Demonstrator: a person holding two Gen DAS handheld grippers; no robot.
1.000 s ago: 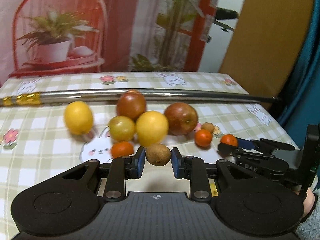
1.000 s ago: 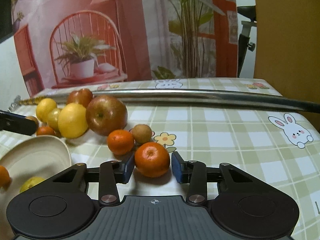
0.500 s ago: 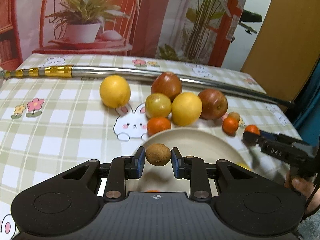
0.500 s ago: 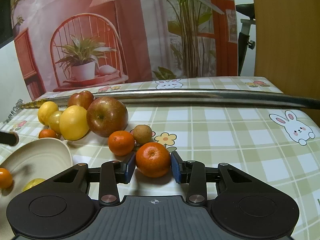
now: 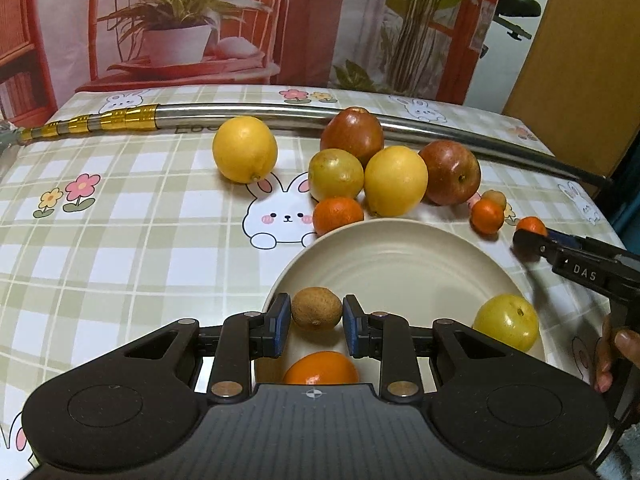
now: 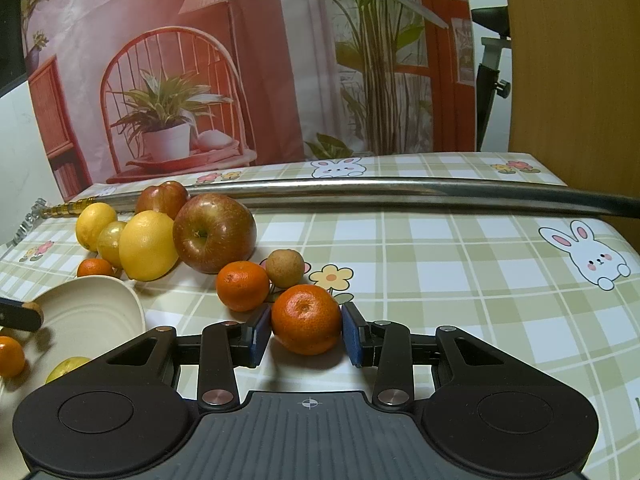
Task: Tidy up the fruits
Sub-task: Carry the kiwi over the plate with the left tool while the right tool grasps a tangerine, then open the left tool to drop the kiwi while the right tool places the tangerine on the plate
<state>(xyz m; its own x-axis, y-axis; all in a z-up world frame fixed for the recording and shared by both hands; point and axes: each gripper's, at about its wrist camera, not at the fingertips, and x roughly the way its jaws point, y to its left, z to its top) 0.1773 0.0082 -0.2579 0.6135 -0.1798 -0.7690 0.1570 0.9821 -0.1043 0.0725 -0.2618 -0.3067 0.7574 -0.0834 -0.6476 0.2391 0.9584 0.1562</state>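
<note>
Having carried its small brown fruit (image 5: 316, 307) from the pile to over the plate (image 5: 400, 256), the left gripper (image 5: 313, 316) stays clamped, release seemingly next, while the right gripper (image 6: 307, 330) pinches a mandarin (image 6: 306, 318).

Desk (image 5: 120, 240), checked bunny cloth: plate (image 5: 400, 248), metal rod (image 5: 248, 112), lemons, apples, tangerines lying loose.

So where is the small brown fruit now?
In the left wrist view, the small brown fruit sits between the left gripper fingers, above the cream plate.
</note>
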